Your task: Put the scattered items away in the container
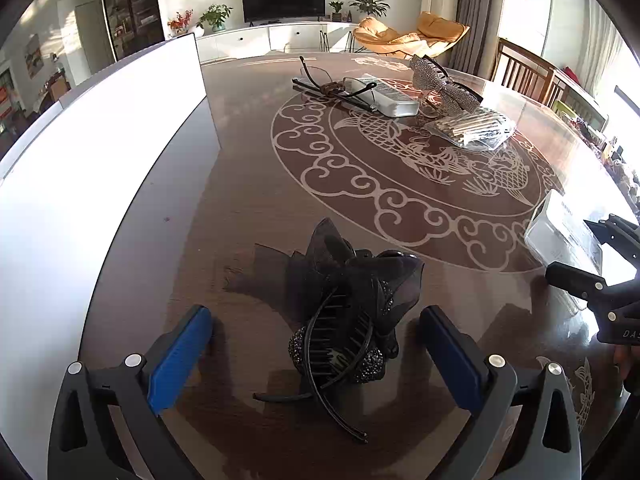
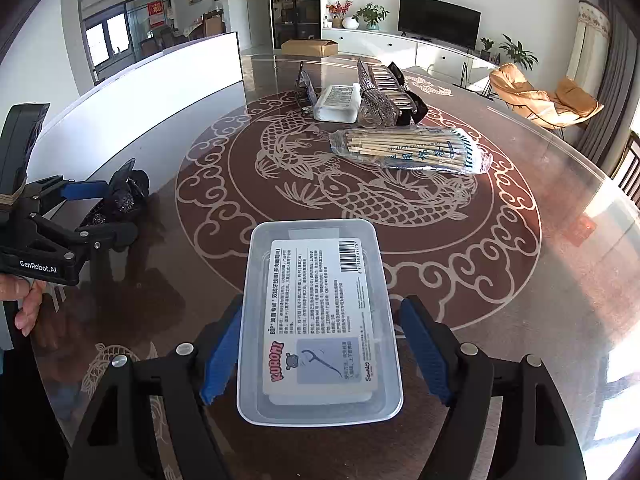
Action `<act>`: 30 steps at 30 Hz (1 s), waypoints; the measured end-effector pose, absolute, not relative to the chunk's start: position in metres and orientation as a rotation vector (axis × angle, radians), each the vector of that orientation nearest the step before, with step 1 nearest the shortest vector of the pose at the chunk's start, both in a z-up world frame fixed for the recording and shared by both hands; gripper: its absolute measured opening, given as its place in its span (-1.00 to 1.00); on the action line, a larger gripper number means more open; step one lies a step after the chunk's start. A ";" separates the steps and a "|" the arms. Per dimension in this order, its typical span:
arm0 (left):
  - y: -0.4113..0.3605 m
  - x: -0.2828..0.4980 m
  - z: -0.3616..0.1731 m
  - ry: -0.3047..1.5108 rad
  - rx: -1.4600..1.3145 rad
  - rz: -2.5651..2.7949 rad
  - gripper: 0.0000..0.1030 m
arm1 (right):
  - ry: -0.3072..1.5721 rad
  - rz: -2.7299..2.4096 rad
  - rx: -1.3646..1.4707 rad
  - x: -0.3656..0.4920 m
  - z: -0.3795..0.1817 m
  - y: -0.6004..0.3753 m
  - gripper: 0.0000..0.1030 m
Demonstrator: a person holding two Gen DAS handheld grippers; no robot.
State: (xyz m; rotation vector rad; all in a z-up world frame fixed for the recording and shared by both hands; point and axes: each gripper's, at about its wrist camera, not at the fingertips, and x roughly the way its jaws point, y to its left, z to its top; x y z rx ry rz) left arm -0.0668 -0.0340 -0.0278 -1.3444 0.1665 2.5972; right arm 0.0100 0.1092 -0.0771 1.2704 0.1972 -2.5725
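A black hair clip (image 1: 352, 300) with a gauze bow and beaded ends lies on the dark table. My left gripper (image 1: 316, 316) stands wide open around it, its blue pads (image 1: 180, 356) well clear of both sides. In the right wrist view a clear plastic box of floss picks (image 2: 320, 320) rests on the table between the fingers of my right gripper (image 2: 322, 304). That gripper is open, its pads (image 2: 424, 352) close beside the box walls. A tall white container wall (image 1: 100, 160) stands to the left of the clip.
At the table's far side lie folded glasses (image 1: 332, 88), a white case (image 1: 388, 100), a rhinestone bow clip (image 1: 444, 84) and a bag of cotton swabs (image 2: 408, 148). The left gripper (image 2: 108, 212) and a hand (image 2: 28, 304) show at the right view's left edge.
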 end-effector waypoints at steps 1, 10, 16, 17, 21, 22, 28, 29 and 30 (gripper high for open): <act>-0.034 -0.067 -0.028 0.166 -1.345 2.597 1.00 | 0.197 -2.572 1.270 0.010 -0.077 0.109 0.49; -0.034 -0.067 -0.028 0.167 -1.345 2.597 1.00 | 0.197 -2.573 1.270 0.010 -0.077 0.109 0.49; -0.034 -0.067 -0.027 0.160 -1.351 2.598 1.00 | 0.196 -2.572 1.270 0.010 -0.077 0.109 0.50; -0.034 -0.067 -0.027 0.159 -1.354 2.603 1.00 | 0.196 -2.571 1.270 0.010 -0.077 0.109 0.50; -0.033 -0.067 -0.027 0.160 -1.353 2.602 1.00 | 0.192 -2.564 1.271 0.009 -0.078 0.109 0.54; -0.034 -0.067 -0.027 0.160 -1.351 2.600 1.00 | 0.191 -2.563 1.270 0.009 -0.078 0.109 0.54; -0.033 -0.071 -0.027 0.163 -1.385 2.587 1.00 | 0.192 -2.563 1.271 0.009 -0.078 0.109 0.55; -0.033 -0.071 -0.027 0.163 -1.387 2.585 1.00 | 0.192 -2.563 1.271 0.009 -0.078 0.109 0.55; -0.033 -0.071 -0.027 0.163 -1.387 2.585 1.00 | 0.192 -2.563 1.271 0.009 -0.078 0.109 0.55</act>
